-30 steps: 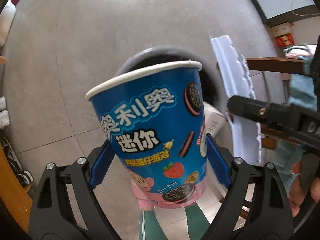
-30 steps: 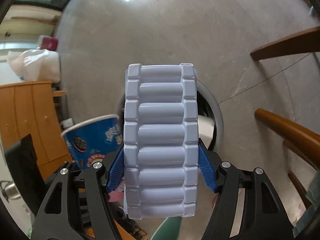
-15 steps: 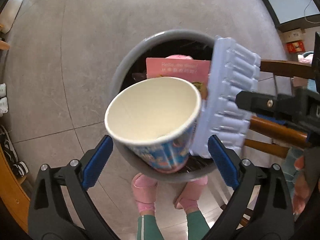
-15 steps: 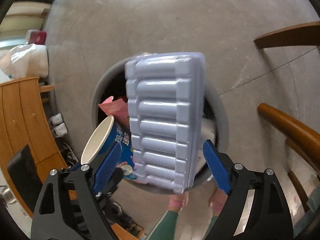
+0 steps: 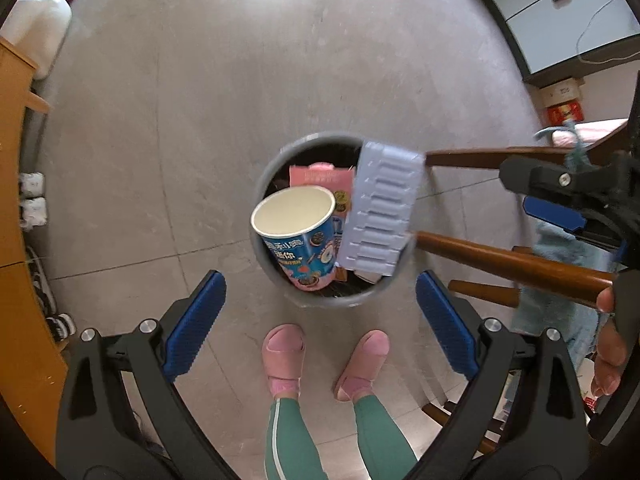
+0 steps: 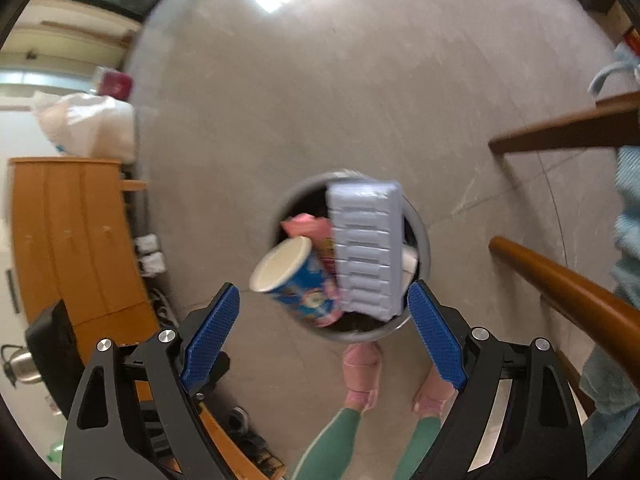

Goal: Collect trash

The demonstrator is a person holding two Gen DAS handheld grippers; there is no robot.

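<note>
A grey round trash bin (image 5: 266,172) (image 6: 422,236) stands on the floor below both grippers. A blue Oreo paper cup (image 5: 298,232) (image 6: 294,280) and a pale lilac ridged plastic tray (image 5: 380,208) (image 6: 366,248) are at the bin's mouth, free of both grippers. A pink packet (image 5: 320,176) (image 6: 306,224) lies inside the bin. My left gripper (image 5: 320,324) is open and empty above the bin. My right gripper (image 6: 322,336) is open and empty; it also shows at the right of the left wrist view (image 5: 560,204).
Brown wooden chair rails (image 5: 512,260) (image 6: 560,284) cross at the right of the bin. The person's pink slippers (image 5: 284,356) stand just in front of it. An orange wooden cabinet (image 6: 76,240) and shoes (image 5: 32,200) are at the left.
Both grippers opened and let go. The cup and the tray dropped away from the jaws to the bin's mouth. Both grippers now sit higher above the bin.
</note>
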